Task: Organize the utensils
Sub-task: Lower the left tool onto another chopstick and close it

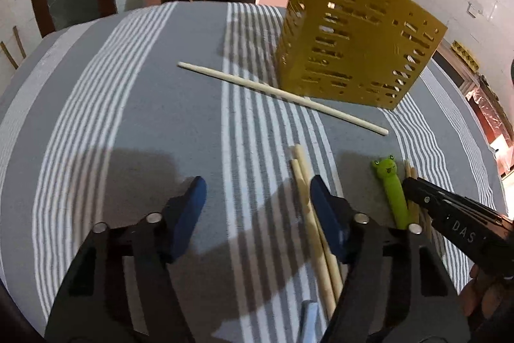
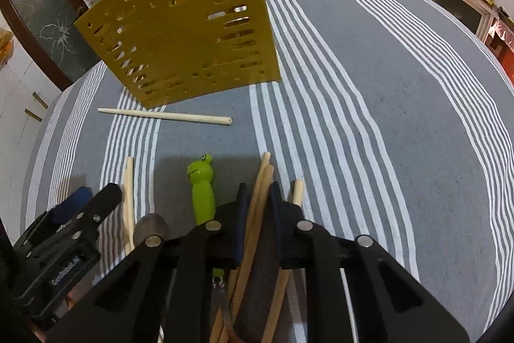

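Striped grey-and-white tablecloth (image 1: 128, 105) is covering the whole work surface. Yellow slotted utensil holder (image 1: 356, 38) is standing upright on it; this serves as landmark for all positions below.

Left gripper (image 1: 257, 201) is hovering well in front of the holder, jaws spread, nothing between the pads. Its right-hand blue pad (image 1: 324, 208) is sitting just beside a pair of pale chopsticks (image 1: 308, 214) lying on the cloth; contact cannot be confirmed.

Right gripper (image 2: 258, 201) is sitting in front of the holder, toward its right side as seen from the right wrist view. Jaws are pressed nearly together, pinching two wooden chopsticks (image 2: 261, 182) between the dark pads.

Single chopstick (image 1: 279, 95) is lying flat directly in front of the holder's base, nearly touching the front lower corner.

Green frog-headed utensil (image 2: 202, 185) is lying nearer the grippers than the holder, frog head pointing toward the holder, between the two grippers.

A further loose chopstick (image 2: 297, 192) is lying just right of the right gripper's pad; another (image 2: 129, 198) is lying left of the frog utensil.
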`<state>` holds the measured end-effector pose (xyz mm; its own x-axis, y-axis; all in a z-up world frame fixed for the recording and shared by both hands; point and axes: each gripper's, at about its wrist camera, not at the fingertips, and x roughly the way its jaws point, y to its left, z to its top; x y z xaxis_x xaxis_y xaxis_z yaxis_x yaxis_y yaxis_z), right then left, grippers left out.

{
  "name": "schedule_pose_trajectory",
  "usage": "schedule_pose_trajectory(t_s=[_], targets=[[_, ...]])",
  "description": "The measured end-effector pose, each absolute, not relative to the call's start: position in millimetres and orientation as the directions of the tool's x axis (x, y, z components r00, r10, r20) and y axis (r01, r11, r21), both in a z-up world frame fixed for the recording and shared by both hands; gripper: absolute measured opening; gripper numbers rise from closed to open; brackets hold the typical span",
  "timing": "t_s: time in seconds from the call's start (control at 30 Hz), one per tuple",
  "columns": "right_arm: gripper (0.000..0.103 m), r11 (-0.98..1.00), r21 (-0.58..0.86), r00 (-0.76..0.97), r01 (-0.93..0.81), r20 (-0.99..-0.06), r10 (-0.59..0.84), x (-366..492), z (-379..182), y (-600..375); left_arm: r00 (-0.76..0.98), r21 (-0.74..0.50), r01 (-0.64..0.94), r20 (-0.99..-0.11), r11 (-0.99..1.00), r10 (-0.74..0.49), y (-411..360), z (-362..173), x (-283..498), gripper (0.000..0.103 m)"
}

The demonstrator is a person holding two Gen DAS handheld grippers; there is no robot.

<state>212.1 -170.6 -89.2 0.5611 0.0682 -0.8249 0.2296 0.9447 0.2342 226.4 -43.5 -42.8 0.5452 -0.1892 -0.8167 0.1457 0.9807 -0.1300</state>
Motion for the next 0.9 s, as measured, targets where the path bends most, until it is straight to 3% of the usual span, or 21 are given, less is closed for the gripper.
schedule_pose_trajectory(t_s=[0.43, 0.73, 0.9], targets=[[0.014, 0.95, 0.253, 0.592, 0.184, -0.8, 0.098, 210.0, -92.1, -173.1, 0.564, -0.094, 0.156, -0.809, 0.983, -0.166, -51.0, -45.9, 225.7, 0.057], [0.014, 0.949, 0.268, 0.603, 0.166, -0.789, 0.117, 208.8, -93.7, -175.0, 0.552, -0.029, 0.199, -0.823, 0.98, -0.136, -76.3, -48.1, 224.4, 0.048], [0.014, 0.944, 0.288, 0.606, 0.163, -0.784, 0.134, 209.4, -93.6, -177.6, 0.539, -0.106, 0.176, -0.822, 0.979, -0.186, -58.0, -43.5, 224.8, 0.046]])
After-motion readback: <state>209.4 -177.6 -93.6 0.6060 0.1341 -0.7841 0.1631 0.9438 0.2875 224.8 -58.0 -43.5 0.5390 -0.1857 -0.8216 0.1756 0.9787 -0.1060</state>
